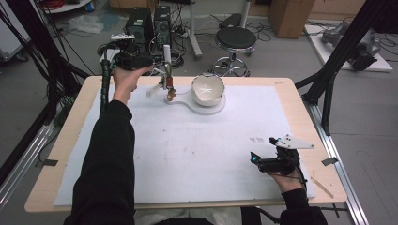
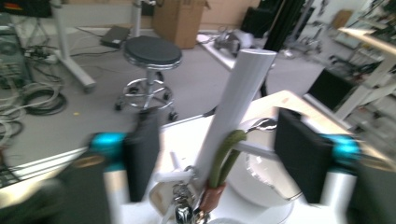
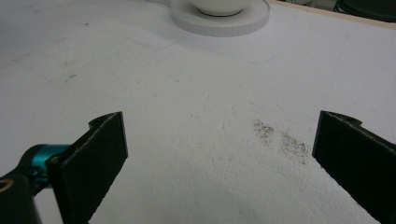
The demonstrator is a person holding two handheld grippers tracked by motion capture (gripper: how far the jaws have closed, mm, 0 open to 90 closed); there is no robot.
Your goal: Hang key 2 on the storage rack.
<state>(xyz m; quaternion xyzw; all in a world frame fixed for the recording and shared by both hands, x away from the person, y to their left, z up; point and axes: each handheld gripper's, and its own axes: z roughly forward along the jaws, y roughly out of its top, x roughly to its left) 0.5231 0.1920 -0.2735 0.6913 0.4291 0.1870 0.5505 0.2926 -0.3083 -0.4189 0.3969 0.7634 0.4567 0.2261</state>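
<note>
White post [image 2: 238, 112] of the key stand stands upright at the table's far edge, just beside the bowl [image 1: 207, 89]. Left gripper [image 2: 224, 154] straddles it, jaws apart — not pressing. Right gripper [image 1: 256, 159] rests open, well apart — idle.

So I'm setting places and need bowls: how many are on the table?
1. The bowl sits on a white base at the far middle of the table, right of the white post. None seems hidden.
</note>
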